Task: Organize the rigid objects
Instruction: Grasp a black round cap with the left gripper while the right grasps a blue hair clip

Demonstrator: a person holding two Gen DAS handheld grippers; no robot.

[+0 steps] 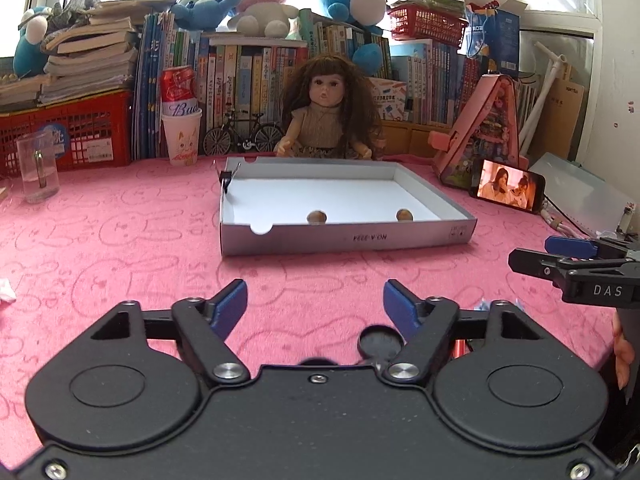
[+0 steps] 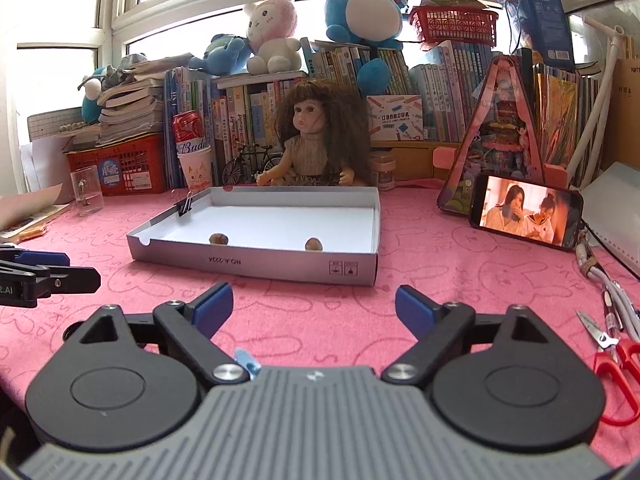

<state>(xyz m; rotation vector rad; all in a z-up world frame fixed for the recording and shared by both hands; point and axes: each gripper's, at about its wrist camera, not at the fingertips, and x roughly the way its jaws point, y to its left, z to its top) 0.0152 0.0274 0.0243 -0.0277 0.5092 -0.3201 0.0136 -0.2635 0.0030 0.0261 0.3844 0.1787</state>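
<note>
A shallow white cardboard box lid (image 1: 348, 236) (image 2: 256, 268) lies on the pink cloth ahead of both grippers. Inside it rest two small brown nuts, one on the left (image 1: 317, 217) (image 2: 218, 239) and one on the right (image 1: 404, 214) (image 2: 313, 244). A black binder clip (image 1: 226, 179) (image 2: 185, 206) is clamped on its left wall. My left gripper (image 1: 315, 306) stands open over bare cloth short of the box, nothing between its fingers. My right gripper (image 2: 314, 309) is open too and holds nothing. A small dark round cap (image 1: 380, 341) lies near the left gripper's right finger.
Red-handled scissors (image 2: 616, 364) and cables lie at the right. A phone (image 2: 526, 210) playing video leans by a pink toy house (image 2: 506, 136). A doll (image 1: 326, 116), a toy bicycle, a paper cup with a can (image 1: 182, 120), a glass (image 1: 38, 168), books and plush toys line the back.
</note>
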